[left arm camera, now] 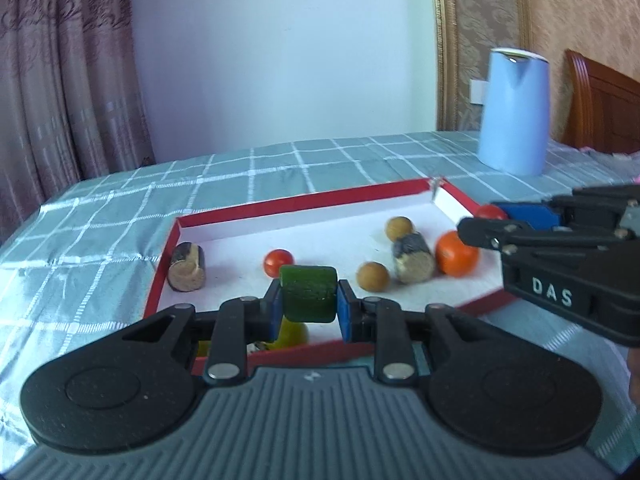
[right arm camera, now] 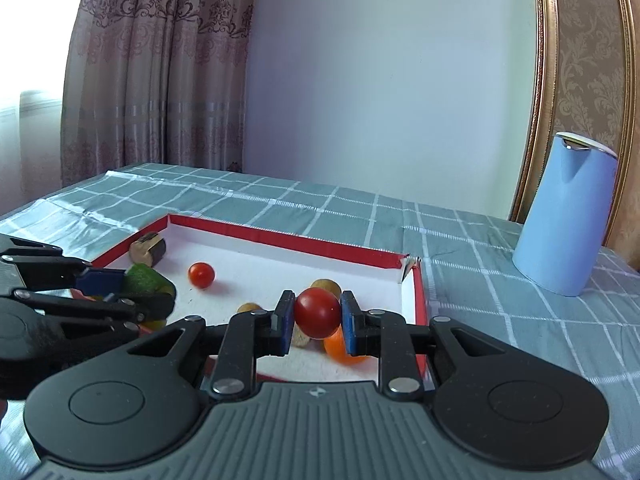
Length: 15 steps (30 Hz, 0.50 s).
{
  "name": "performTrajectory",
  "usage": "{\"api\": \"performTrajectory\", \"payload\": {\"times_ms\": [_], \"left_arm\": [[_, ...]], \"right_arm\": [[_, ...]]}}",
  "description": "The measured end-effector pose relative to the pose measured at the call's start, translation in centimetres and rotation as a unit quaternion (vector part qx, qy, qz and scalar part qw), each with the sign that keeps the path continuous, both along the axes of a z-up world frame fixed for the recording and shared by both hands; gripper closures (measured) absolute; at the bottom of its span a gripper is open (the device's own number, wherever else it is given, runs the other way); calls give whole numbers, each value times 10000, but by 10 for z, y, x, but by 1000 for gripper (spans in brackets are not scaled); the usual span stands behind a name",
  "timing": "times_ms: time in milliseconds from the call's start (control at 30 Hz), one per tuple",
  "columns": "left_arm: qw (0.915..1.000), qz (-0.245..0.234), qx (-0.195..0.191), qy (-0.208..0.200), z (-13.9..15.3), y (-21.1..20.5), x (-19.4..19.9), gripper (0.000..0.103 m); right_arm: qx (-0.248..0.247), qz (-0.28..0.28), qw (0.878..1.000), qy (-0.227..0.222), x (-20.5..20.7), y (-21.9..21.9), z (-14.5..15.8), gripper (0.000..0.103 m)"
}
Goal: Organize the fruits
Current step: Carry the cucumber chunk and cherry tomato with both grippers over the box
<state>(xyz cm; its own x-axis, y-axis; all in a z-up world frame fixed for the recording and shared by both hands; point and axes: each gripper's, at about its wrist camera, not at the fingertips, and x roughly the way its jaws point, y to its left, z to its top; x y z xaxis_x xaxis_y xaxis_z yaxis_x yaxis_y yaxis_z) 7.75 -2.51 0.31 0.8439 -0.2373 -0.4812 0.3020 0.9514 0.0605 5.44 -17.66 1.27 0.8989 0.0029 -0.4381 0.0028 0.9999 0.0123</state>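
Two hand-held grippers hang side by side above a shallow red-edged box [left arm camera: 276, 205] with a white floor, set on a table under a green checked cloth [left arm camera: 120, 216]. The left gripper [left arm camera: 308, 300] has its blue pads clamped on a green chunk of fruit [left arm camera: 307, 294], held clear of the box floor. The right gripper [right arm camera: 316, 316] is clamped on a dark red cherry tomato [right arm camera: 317, 313], also lifted. On the right gripper's black side, white letters read "DAS" [left arm camera: 552, 294]. Down in the box lie another small red tomato [left arm camera: 278, 262], two tan balls [left arm camera: 373, 276], two brown cut cylinders with dark rind [left arm camera: 187, 267], an orange fruit [left arm camera: 456, 254] and something yellow [left arm camera: 294, 334] half hidden under the left fingers. A pale blue kettle [left arm camera: 514, 112] stands on the cloth beyond the box's far right corner, with no lettering I can read on it.
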Motion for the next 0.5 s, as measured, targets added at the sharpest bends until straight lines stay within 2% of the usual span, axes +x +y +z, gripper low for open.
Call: {"api": "performTrajectory", "payload": {"times_ms": [233,500], "left_arm": [[9989,330,-234,240,-3,15,32,79],[9974,630,-152,311,-5,15,58,79]], "right_arm": [[5,62,9998,175,21,4,-3,80],[-175,104,9991,358,64,20,-2,80]]}}
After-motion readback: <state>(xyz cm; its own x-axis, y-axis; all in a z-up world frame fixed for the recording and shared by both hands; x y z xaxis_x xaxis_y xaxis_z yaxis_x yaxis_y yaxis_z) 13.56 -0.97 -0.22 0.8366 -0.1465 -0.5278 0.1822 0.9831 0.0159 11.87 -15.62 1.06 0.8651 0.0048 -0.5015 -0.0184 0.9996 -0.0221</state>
